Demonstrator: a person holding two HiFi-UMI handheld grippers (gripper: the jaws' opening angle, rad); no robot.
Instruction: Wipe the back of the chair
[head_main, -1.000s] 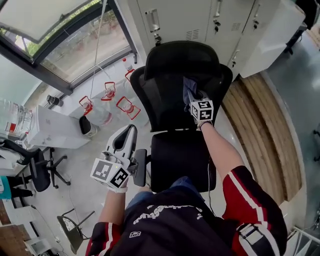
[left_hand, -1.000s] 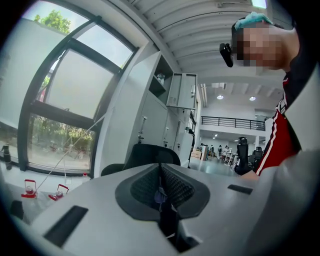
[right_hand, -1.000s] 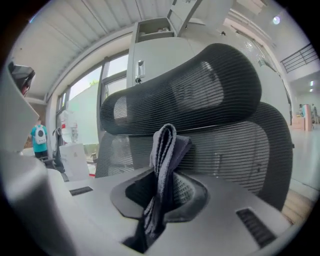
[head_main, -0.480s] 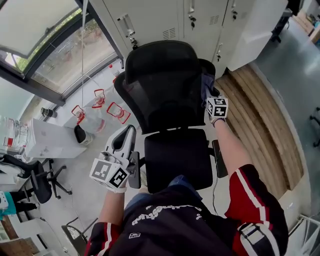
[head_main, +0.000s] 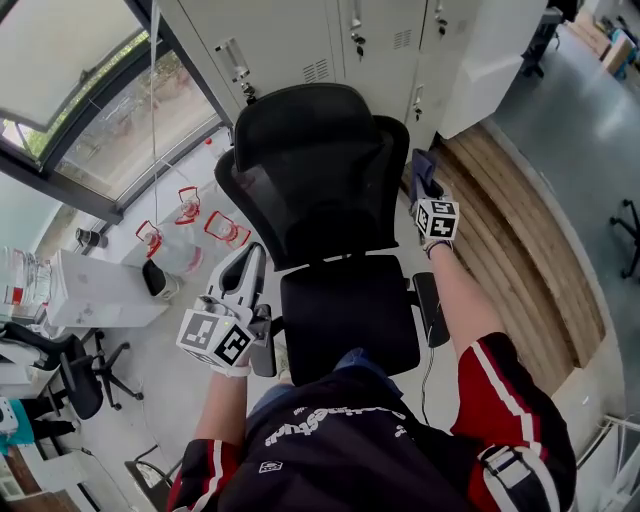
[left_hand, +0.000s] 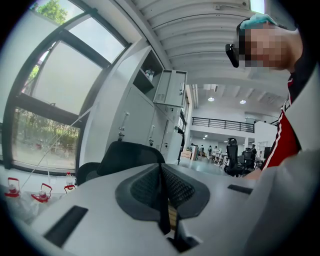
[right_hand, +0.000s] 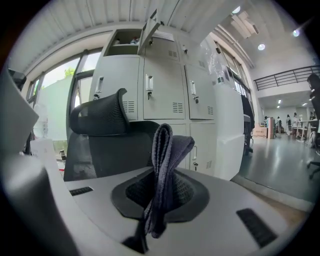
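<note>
Looking along its own jaws, the right gripper view shows a folded dark cloth (right_hand: 167, 155) pinched upright in the right gripper (right_hand: 161, 192). The head view shows where it is: just beside the right edge of the chair back (head_main: 310, 180). The left gripper (left_hand: 162, 195), jaws pressed together on nothing, is held left of the seat (head_main: 345, 315). Grey lockers (head_main: 300, 40) stand behind the chair, a window (head_main: 80, 90) to the left, a pale floor (head_main: 160, 340) below.
</note>
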